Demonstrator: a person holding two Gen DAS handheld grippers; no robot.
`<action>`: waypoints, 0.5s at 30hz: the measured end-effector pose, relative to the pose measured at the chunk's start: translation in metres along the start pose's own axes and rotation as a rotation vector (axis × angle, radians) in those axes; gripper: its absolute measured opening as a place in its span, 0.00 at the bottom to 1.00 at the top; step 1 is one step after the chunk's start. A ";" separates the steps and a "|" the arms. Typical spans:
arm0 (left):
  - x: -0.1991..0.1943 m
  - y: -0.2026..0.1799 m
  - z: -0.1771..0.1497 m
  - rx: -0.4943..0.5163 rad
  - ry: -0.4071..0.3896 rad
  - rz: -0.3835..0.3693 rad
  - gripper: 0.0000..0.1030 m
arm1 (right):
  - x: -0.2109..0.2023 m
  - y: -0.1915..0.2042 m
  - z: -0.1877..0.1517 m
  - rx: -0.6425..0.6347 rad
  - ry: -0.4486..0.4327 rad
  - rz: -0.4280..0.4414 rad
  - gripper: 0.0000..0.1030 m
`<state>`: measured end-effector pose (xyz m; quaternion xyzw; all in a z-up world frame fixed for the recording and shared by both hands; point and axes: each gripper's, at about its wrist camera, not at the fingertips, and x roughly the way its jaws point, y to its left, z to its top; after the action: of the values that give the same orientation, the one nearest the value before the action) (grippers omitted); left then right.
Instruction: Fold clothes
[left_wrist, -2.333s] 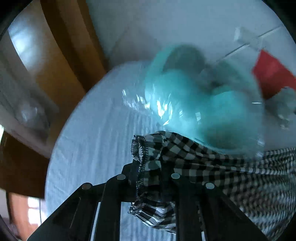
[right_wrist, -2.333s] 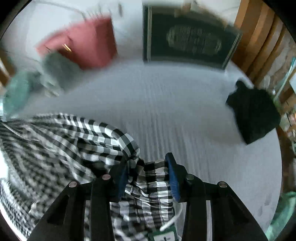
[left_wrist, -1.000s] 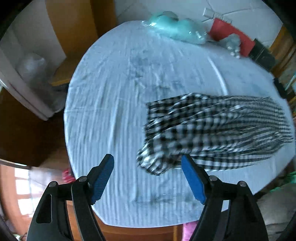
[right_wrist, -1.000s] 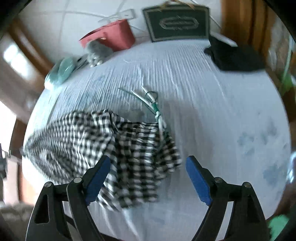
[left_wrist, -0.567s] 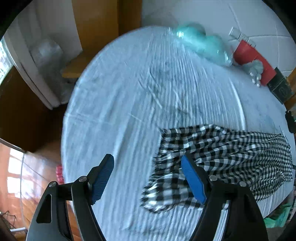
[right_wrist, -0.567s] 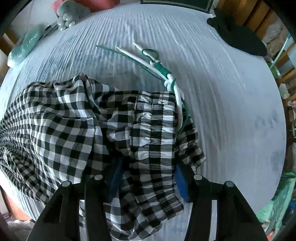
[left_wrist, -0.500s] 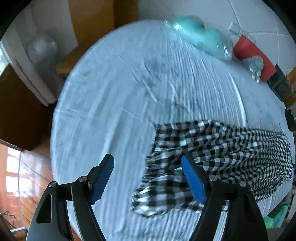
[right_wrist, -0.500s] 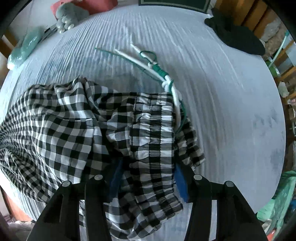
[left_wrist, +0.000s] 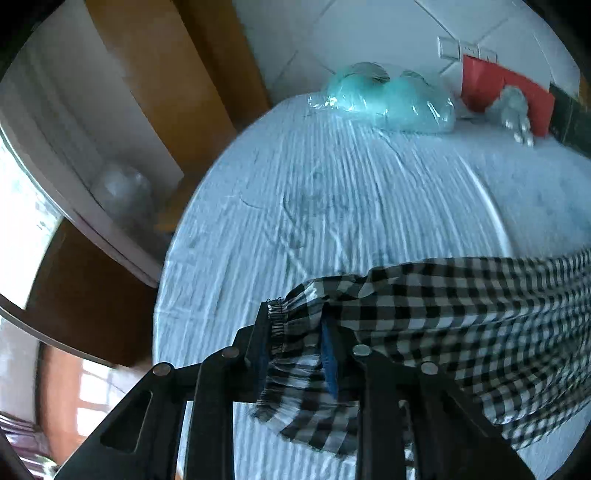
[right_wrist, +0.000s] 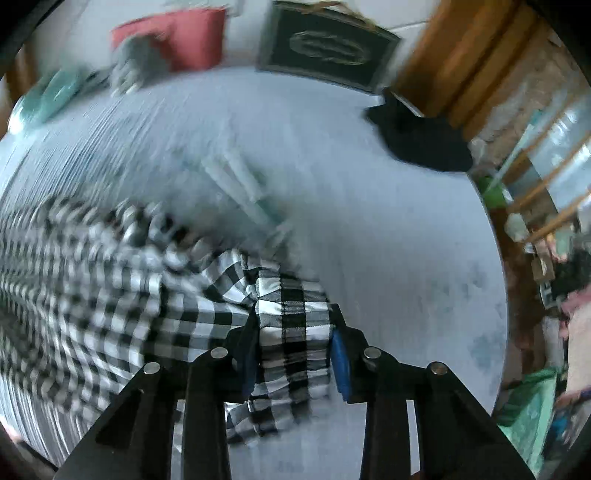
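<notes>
A black-and-white checked garment (left_wrist: 461, 306) lies stretched across the pale blue sheet (left_wrist: 332, 192). My left gripper (left_wrist: 293, 332) is closing on its gathered, frilled end, and the cloth fills the gap between the blue pads. In the right wrist view, my right gripper (right_wrist: 295, 332) is closing on the elastic waistband end of the checked garment (right_wrist: 110, 288), with cloth bunched tightly between its pads. A blurred white and green drawstring (right_wrist: 240, 184) lies on the sheet beyond it. Each end hangs slightly off the sheet.
At the far edge sit a teal plastic-wrapped bundle (left_wrist: 388, 103), a red bag (left_wrist: 506, 92) and a grey soft toy (left_wrist: 513, 110). A dark framed plaque (right_wrist: 328, 44) and black cloth (right_wrist: 421, 140) are at the back right. Wooden furniture (left_wrist: 177, 92) borders the left side.
Both grippers came down from open above the garment and closed on its two ends. The left one took the frilled end, the right one the waistband, and the cloth has lifted a little.
</notes>
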<state>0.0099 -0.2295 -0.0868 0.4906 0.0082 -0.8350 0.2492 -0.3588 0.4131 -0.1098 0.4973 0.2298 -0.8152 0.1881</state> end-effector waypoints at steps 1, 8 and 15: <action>0.013 -0.002 -0.001 0.012 0.027 0.021 0.28 | 0.008 -0.006 0.002 0.013 0.020 0.011 0.44; 0.022 0.014 -0.012 -0.113 0.111 -0.019 0.53 | 0.002 -0.031 -0.010 0.112 0.008 0.071 0.79; 0.010 0.016 -0.043 -0.232 0.151 -0.099 0.71 | -0.024 -0.044 -0.032 0.281 0.022 0.281 0.94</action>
<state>0.0479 -0.2361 -0.1140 0.5190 0.1473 -0.8004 0.2615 -0.3490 0.4694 -0.0932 0.5548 0.0441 -0.7994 0.2263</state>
